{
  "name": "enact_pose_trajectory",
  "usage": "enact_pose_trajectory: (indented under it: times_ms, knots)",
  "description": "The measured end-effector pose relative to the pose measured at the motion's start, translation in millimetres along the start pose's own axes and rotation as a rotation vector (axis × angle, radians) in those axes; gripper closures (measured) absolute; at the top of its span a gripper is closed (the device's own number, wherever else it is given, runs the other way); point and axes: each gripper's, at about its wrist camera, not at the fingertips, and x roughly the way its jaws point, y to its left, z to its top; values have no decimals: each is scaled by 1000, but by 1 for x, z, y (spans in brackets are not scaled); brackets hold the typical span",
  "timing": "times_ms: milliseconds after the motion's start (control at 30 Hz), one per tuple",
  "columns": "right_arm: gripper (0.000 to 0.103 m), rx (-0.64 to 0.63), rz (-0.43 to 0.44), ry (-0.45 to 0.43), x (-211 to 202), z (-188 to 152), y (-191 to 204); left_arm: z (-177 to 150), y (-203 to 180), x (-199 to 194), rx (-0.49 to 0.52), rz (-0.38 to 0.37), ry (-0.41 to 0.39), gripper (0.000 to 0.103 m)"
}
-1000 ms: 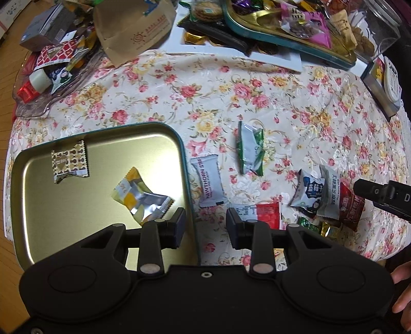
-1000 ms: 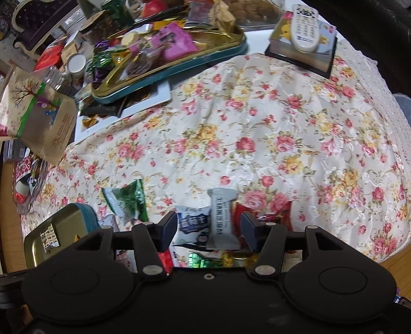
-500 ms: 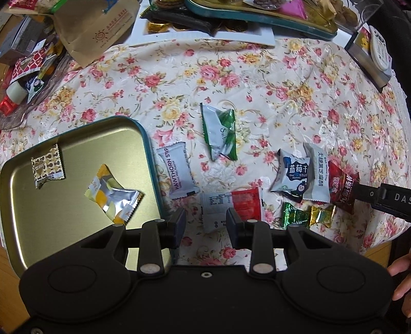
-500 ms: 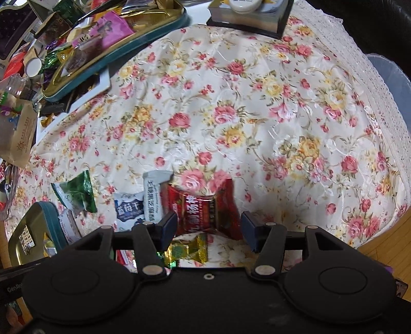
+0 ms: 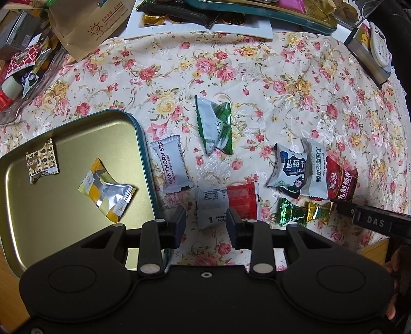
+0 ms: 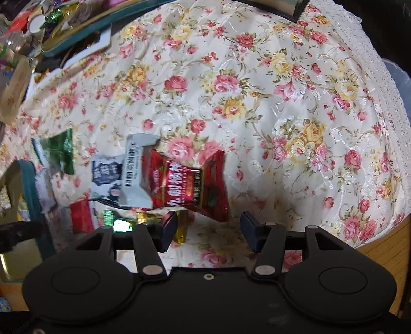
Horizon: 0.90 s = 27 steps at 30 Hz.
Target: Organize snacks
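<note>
Pointing down, right claw (image 6: 209,228) gapes above red packet (image 6: 188,185).

My way is blocked at the far edge by a crowded tray (image 5: 257,15) and paper bag (image 5: 90,23). Left sits the tin (image 5: 143,144); loose packets (image 5: 215,126) are dotted just beside it. Bare tablecloth (image 6: 295,115) lies open on my right.

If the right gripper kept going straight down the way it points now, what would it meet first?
Most likely the dark red snack packet, whose near edge lies between the open fingers of the right gripper; depth is hard to judge, so it might reach the floral tablecloth instead.
</note>
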Motion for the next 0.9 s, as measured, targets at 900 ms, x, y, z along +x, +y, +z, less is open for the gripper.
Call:
enact_pose_trajectory:
  times_ms: [900]
  knots:
    - [45,553,134,-121,-11,37,-27,-8,14,-7,-34,-41,6,60]
